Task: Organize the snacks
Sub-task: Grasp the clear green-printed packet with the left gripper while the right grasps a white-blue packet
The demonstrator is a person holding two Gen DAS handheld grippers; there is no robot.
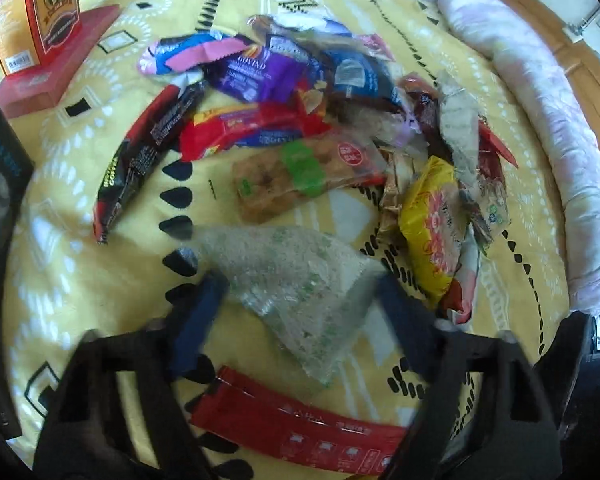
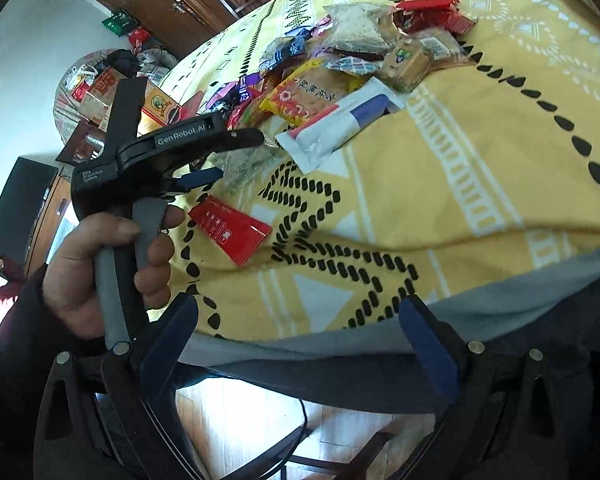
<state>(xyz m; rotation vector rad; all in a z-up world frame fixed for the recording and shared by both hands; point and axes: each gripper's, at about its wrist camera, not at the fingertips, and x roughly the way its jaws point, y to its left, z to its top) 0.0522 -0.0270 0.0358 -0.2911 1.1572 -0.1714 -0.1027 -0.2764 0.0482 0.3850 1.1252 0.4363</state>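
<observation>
Yellow patterned bedcover (image 1: 100,264) with black and white motifs, wooden furniture and a cluttered round table behind in the right wrist view. A rolled white quilt (image 1: 540,128) runs along the far edge.

Snack pile (image 1: 320,92) heaped mid-cover: purple, blue, red and yellow wrappers mixed. Black coffee sachet (image 1: 140,160) lies at its left side; an orange box (image 1: 40,20) stands on a flat red box (image 1: 48,76) well beyond.

Left gripper (image 1: 300,300) points down at a clear green-speckled packet (image 1: 296,280). Packet lies flat on the cover between the two blue-padded fingers (image 1: 198,320); pads do not appear to press it, a gap shows on each side. Jaws about half open. A red sachet (image 1: 300,436) lies just below the packet, nearer the camera, apart from the pile.

Right gripper (image 2: 300,344) sits at the bed's edge, jaws wide, nothing between them. The snack pile is well ahead of it; the person's hand (image 2: 100,276) grips the left tool's handle at its left.
</observation>
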